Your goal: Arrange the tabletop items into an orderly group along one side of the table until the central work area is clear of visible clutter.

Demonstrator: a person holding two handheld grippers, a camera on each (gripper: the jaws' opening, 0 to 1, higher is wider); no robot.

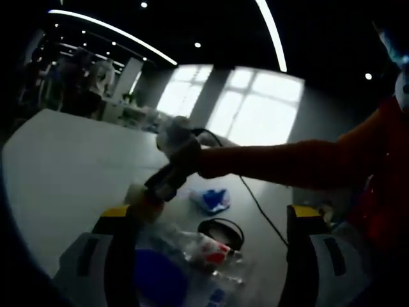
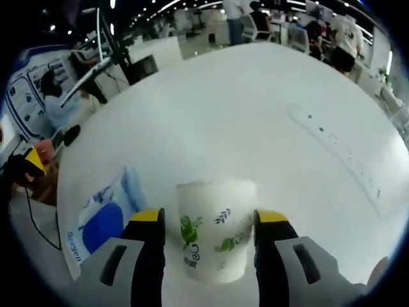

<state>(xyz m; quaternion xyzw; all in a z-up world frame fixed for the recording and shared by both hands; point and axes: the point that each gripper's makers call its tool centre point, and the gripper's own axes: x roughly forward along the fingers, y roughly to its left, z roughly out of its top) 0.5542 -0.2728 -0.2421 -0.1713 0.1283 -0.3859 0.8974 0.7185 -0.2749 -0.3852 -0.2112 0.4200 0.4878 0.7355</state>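
A white paper cup [image 2: 214, 233] with green leaf print stands upright between my right gripper's [image 2: 209, 220] jaws, which are shut on it above the white table [image 2: 255, 115]. In the left gripper view that same right gripper [image 1: 153, 192] reaches in on an orange-sleeved arm [image 1: 287, 166], beyond my left jaw. My left gripper [image 1: 211, 214] is wide open. A clear plastic bottle [image 1: 208, 248] with a red label and a blue-and-white packet [image 1: 160, 275] lie between its jaws, ungripped. Left of the cup lies a blue-and-white packet [image 2: 96, 220].
A crumpled blue item [image 1: 211, 199] and a black ring-shaped object [image 1: 220, 231] lie past the bottle, with a black cable [image 1: 262, 211] running to the right. Desks, a monitor [image 2: 137, 67] and people [image 2: 339, 38] stand beyond the table's far edge.
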